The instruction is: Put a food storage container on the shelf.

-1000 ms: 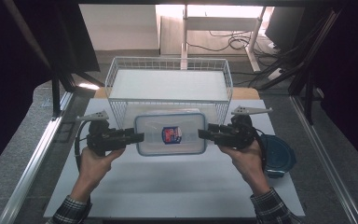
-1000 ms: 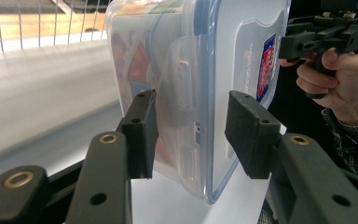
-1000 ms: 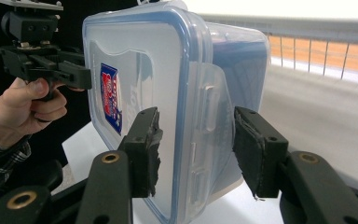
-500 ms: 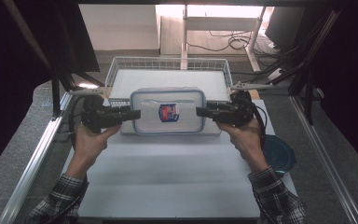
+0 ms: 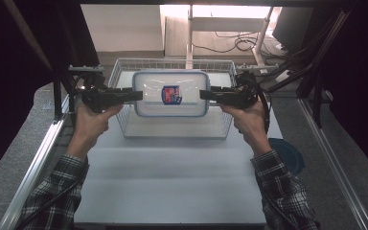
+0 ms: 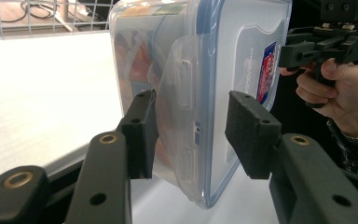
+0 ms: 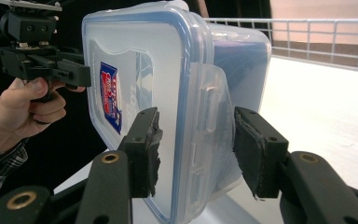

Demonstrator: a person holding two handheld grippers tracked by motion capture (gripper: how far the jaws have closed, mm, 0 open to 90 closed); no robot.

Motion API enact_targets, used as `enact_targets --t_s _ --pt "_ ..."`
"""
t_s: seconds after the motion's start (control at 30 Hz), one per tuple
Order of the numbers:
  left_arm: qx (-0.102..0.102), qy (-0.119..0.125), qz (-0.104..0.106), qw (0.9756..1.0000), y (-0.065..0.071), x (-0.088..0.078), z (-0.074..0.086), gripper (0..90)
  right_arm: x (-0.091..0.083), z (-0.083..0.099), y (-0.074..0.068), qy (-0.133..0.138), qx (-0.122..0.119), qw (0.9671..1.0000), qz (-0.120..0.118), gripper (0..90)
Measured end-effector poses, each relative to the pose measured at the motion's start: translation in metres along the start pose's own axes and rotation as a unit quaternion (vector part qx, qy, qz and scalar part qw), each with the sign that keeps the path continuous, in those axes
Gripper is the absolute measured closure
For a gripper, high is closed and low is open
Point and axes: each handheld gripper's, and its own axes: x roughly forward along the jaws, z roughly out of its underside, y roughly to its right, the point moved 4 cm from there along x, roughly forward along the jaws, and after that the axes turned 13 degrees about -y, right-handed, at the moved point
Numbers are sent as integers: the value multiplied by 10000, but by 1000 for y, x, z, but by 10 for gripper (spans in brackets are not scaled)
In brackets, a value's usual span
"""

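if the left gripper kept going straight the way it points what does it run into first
The clear lidded container itself: its end flap sits between the left gripper's jaws, so nothing else comes first.

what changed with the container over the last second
The container, carried between the left gripper and the right gripper, has gone from the table in front of the wire basket forward and up, and is now held above the basket. The jaws kept their hold at both ends. Basket and blue lid stayed put.
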Motion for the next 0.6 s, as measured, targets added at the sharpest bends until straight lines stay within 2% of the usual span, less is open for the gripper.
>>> enact_targets --t_s 0.13,0.37,0.6 --pt "-13 15 21 10000 -5 2 -8 542 0 -7 8 30 13 10000 15 516" --pt "-156 42 85 9998 -17 8 -21 542 2 -18 17 50 135 9999 33 515" --pt "-336 45 143 9993 -31 16 -26 540 10 -21 29 22 281 9996 41 514"
